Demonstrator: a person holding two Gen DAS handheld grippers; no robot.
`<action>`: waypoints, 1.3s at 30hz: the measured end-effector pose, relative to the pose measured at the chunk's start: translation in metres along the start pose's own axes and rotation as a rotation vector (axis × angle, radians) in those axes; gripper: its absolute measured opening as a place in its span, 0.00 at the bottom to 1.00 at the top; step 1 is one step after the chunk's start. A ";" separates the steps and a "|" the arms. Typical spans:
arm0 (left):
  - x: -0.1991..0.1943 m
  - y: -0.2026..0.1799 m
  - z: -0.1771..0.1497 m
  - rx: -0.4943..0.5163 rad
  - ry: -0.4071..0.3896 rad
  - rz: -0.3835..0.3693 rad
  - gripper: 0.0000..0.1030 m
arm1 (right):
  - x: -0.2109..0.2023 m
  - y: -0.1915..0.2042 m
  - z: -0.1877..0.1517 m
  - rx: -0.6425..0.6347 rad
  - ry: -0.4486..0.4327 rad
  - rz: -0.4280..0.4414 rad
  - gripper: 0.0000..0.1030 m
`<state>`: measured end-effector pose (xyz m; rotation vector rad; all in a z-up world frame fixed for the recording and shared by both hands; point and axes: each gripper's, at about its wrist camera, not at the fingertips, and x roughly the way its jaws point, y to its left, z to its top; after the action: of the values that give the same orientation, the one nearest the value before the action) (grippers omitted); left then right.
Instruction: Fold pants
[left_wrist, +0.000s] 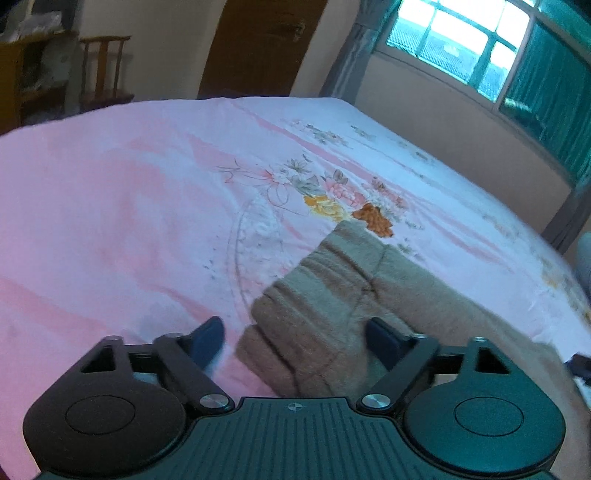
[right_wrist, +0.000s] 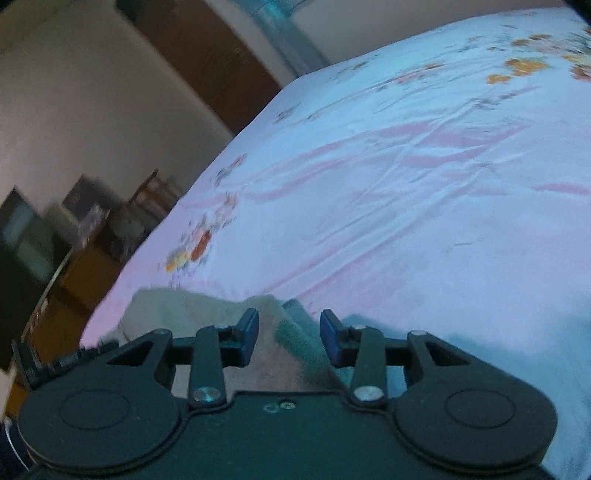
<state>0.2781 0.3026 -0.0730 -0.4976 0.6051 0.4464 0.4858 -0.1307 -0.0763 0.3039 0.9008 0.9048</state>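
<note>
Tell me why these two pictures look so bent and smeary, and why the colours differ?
Left wrist view: a fisheye lens curves the bed; daylight from the window blows out white, the pants look soft. Right wrist view: motion blur smears the furniture, the picture tilts, and the sheet turns bluish.

The pants (left_wrist: 351, 288) are lying on the bed (left_wrist: 129, 221), toward its near right part in the left wrist view, with their folded end reaching up beside the flower print (left_wrist: 332, 199). The left gripper (left_wrist: 295, 343) is hanging just over their near edge, its jaws standing apart. Behind the bed, a chair (left_wrist: 105, 66) is standing at left, a door (left_wrist: 258, 44) in the middle, and a window (left_wrist: 480, 48) at right. In the right wrist view, the right gripper (right_wrist: 290, 338) is hovering over the pants (right_wrist: 207, 314), with the bed (right_wrist: 406, 184) stretching beyond.
</note>
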 end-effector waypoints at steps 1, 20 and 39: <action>-0.001 -0.001 -0.002 -0.005 -0.004 0.000 0.76 | 0.003 0.003 0.000 -0.020 0.009 0.009 0.26; -0.001 0.004 -0.008 -0.021 -0.008 -0.025 0.74 | 0.044 0.049 0.013 -0.259 0.140 0.007 0.01; -0.055 -0.004 -0.006 0.111 -0.160 0.020 0.68 | -0.015 0.064 0.003 -0.140 -0.102 -0.199 0.15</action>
<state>0.2369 0.2826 -0.0411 -0.3468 0.4777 0.4642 0.4483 -0.1033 -0.0297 0.1355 0.7552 0.7574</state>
